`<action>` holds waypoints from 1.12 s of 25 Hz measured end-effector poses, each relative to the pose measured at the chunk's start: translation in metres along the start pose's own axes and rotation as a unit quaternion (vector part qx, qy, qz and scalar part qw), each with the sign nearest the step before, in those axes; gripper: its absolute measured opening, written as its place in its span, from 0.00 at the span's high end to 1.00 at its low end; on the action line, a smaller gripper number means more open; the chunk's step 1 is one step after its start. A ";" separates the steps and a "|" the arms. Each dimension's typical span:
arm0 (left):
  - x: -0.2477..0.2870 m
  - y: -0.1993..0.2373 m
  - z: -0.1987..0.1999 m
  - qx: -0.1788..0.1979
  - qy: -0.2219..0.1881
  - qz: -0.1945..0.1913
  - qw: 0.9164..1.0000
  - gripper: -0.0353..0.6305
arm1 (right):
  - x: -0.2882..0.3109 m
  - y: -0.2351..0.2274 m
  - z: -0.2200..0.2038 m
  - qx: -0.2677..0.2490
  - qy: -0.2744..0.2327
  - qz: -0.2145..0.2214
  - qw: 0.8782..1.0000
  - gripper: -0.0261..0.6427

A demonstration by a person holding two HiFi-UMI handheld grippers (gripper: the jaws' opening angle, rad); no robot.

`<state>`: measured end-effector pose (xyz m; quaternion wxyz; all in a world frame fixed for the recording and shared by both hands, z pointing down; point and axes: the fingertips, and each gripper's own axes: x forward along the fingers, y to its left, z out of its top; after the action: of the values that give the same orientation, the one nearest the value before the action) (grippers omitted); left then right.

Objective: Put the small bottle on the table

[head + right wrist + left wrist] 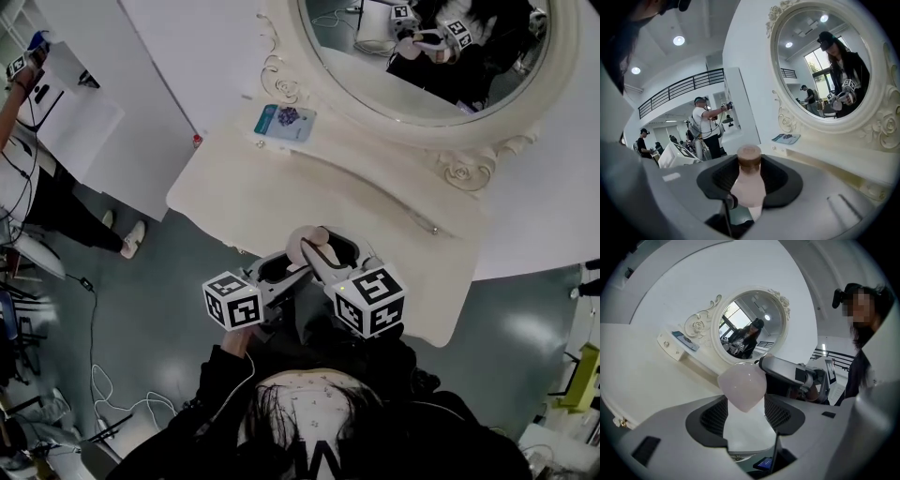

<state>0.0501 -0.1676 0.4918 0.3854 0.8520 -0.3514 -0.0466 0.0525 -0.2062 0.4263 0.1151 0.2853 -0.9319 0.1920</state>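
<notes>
Holding a bottle in each gripper over the near edge of the table [234, 183]; my right gripper [750, 177] has its jaws set wide and pressed on the small bottle [749, 187] with the brown cap, upright and clear of the table; my left gripper [746, 417] is clamped on a pale bottle [742, 385] with a rounded pink top; the oval mirror [422, 56] rises at the table's far side; a blue card [284, 122] lies on the table's back ledge.

No legible txt anywhere; print on the blue card [284, 122] on the vanity table [309, 202] too small to read.
</notes>
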 end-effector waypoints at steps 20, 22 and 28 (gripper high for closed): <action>-0.003 0.081 0.098 0.010 0.060 -0.091 0.994 0.60 | 0.104 -0.027 0.060 0.043 -0.024 -0.113 0.992 0.74; -0.004 0.088 0.106 0.018 0.064 -0.095 0.993 0.60 | 0.111 -0.029 0.065 0.051 -0.031 -0.123 0.991 0.74; 0.000 0.108 0.132 0.037 0.064 -0.115 0.991 0.60 | 0.134 -0.041 0.081 0.063 -0.049 -0.151 0.985 0.74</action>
<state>-0.0568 -0.2997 0.4737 0.3675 0.9015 -0.2275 -0.0231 -0.0408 -0.3373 0.4091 0.0787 0.4388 -0.8685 0.2167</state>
